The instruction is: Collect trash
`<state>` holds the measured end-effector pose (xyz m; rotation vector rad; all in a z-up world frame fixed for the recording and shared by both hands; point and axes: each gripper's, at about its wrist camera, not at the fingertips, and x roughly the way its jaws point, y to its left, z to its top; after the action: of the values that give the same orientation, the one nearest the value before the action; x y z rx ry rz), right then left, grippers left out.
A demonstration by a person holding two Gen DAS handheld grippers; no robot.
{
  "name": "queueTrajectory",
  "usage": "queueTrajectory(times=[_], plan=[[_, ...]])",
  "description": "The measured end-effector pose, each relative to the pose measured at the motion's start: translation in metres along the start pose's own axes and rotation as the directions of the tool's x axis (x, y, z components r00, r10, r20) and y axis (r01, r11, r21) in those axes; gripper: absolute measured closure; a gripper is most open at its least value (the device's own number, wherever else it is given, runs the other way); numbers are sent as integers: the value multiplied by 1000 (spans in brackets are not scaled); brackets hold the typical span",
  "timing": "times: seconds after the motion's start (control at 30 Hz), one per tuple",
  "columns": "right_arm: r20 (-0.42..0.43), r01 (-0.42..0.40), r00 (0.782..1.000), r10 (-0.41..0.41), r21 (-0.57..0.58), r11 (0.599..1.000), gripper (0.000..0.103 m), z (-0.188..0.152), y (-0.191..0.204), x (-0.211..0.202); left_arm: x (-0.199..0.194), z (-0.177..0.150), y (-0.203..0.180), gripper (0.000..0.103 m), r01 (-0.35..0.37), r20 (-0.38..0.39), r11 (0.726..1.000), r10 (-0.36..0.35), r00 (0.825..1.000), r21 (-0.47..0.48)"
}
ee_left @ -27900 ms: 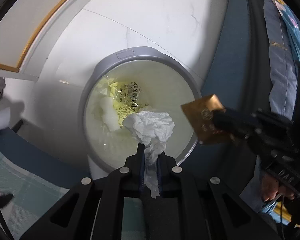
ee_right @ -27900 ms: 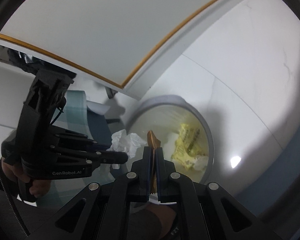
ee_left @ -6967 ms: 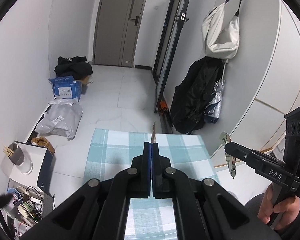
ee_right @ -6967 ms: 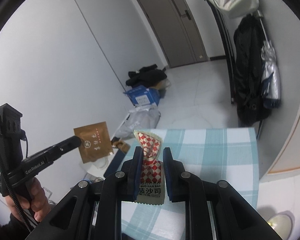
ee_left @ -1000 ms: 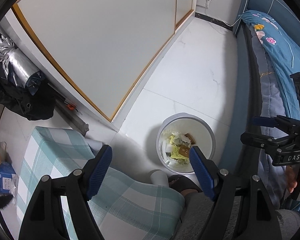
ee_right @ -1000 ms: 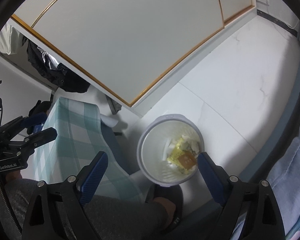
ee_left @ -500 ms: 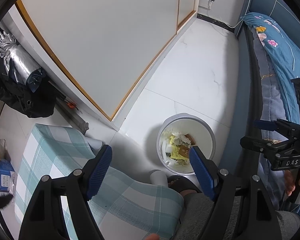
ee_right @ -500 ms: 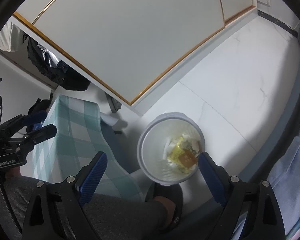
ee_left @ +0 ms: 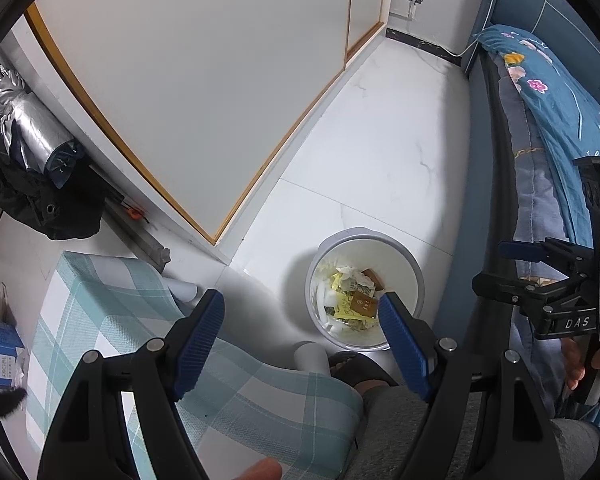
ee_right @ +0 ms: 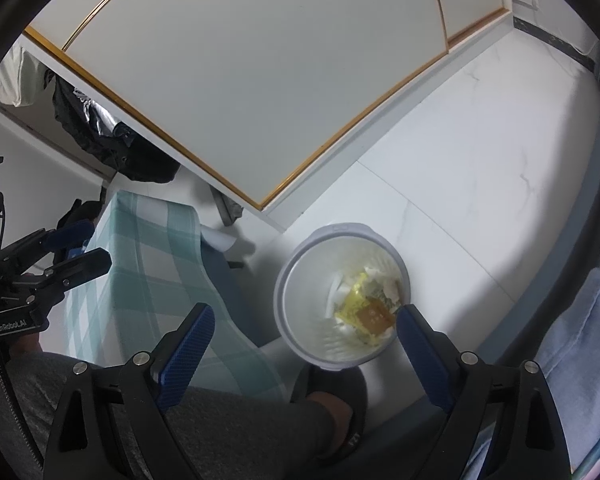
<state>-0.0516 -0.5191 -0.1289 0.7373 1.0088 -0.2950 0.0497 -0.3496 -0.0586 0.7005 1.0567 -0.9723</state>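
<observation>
1. White marble-look floor tiles carry a round pale grey waste bin, standing beside a dark blue bed frame.
2. Inside the bin lie a brown square packet, a yellow wrapper and crumpled white tissue.
3. Above, the left gripper hangs with jaws spread wide, holding nothing.
4. Likewise the right gripper is wide apart and empty.
5. Near the bin's left, a teal-and-white checked cloth covers the tabletop.

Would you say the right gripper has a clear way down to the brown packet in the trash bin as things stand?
Probably yes: the right gripper is open and empty above the trash bin, which has no lid, and the brown packet lies uncovered on top of the other trash.
</observation>
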Motion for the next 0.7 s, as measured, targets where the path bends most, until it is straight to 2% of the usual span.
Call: queueTrajectory(times=[0.37,0.7], plan=[[1,6,1000,-6,-16,1000,10,1,6,-5,2,0,2,26,28,-11,1000,-28,1000,-5],[3,12,1000,-12,-21,1000,10,2,8,-5,2,0,1,26,16,-10,1000,-16,1000,-8]])
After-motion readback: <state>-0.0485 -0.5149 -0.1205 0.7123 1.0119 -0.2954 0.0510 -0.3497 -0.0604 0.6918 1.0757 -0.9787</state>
